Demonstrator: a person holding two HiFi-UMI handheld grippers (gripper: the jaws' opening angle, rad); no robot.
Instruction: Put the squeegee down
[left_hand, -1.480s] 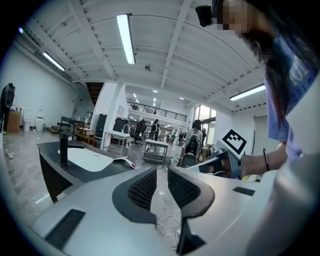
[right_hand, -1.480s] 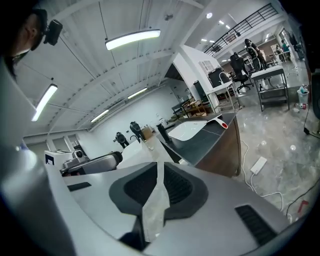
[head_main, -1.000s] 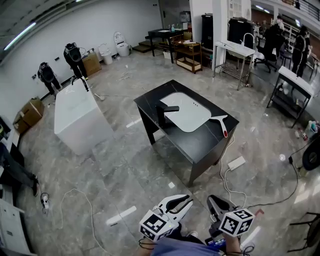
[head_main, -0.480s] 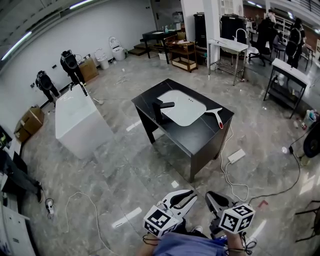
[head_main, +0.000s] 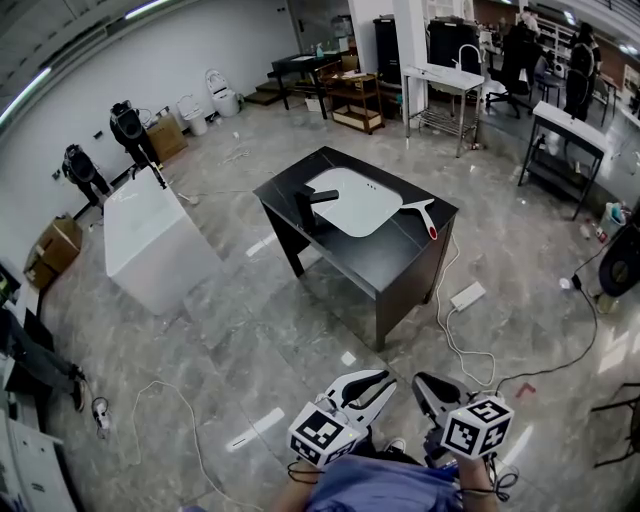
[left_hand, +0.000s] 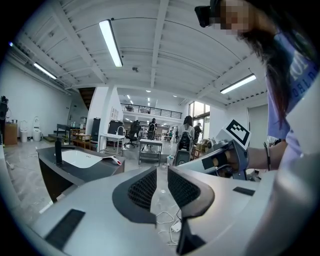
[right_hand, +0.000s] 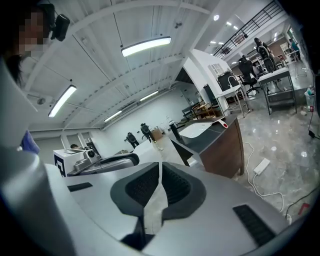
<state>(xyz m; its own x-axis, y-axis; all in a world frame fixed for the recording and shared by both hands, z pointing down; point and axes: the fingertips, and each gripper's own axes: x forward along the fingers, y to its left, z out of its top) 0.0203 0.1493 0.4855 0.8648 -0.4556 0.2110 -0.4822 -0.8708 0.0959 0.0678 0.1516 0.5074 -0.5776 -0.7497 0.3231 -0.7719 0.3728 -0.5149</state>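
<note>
The squeegee, white with a red handle, lies flat on the far right edge of the black table, beside the white sink basin. It also shows small in the left gripper view, squeegee. Both grippers hang low near my body, well away from the table and above the floor. My left gripper has a narrow gap between its pads with nothing in it. The right gripper is shut and empty, its pads meeting at the tip.
A black faucet stands at the basin's left. A white tub-like block sits left of the table. Cables and a power strip lie on the floor to the right. Metal benches and people stand behind.
In the head view the table has drifted up and left and looks slightly smaller. Both grippers stay low by my body. The squeegee lies still on the table.
</note>
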